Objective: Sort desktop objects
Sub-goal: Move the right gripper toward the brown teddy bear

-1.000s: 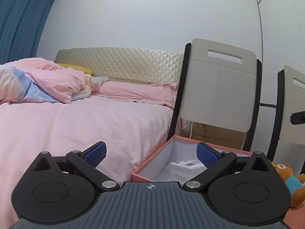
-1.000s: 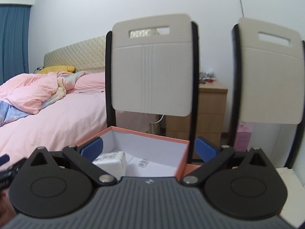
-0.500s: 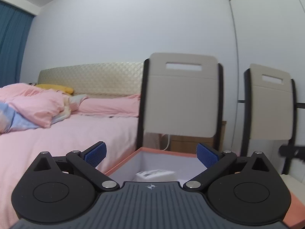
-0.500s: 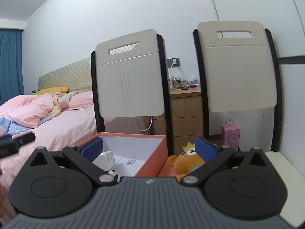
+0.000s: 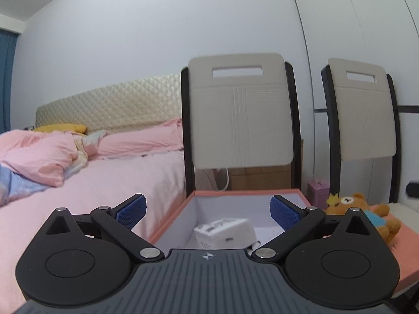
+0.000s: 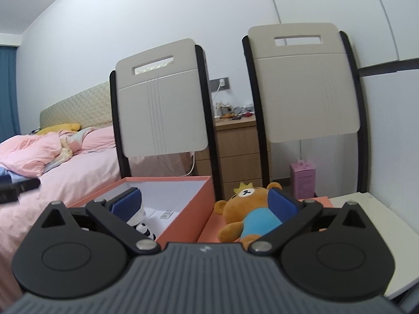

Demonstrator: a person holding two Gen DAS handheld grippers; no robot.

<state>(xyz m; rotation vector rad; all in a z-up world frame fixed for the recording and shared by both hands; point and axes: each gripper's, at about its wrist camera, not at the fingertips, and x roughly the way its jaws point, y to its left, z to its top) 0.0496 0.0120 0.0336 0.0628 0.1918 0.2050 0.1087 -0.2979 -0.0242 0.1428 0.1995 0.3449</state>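
Observation:
An open orange box (image 5: 243,193) with a white inside stands in front of me; it also shows in the right wrist view (image 6: 188,209). A white carton (image 5: 225,233) lies inside it, and a small black-and-white object (image 6: 143,229) lies near its front. A brown teddy bear (image 6: 248,212) in a blue shirt lies on the orange lid (image 6: 314,201) right of the box; it also shows in the left wrist view (image 5: 366,209). My left gripper (image 5: 208,210) is open and empty above the box. My right gripper (image 6: 205,205) is open and empty, with the bear just beyond its right finger.
Two folding chairs (image 6: 159,110) (image 6: 303,86) stand behind the box. A pink bed (image 5: 78,178) lies to the left. A wooden nightstand (image 6: 235,144) and a pink carton (image 6: 303,180) stand behind the chairs. The white table edge (image 6: 366,235) is at right.
Both views have swung to the right. The teddy bear has come into both views and now sits between the right gripper's fingers in that view. Both grippers stay open.

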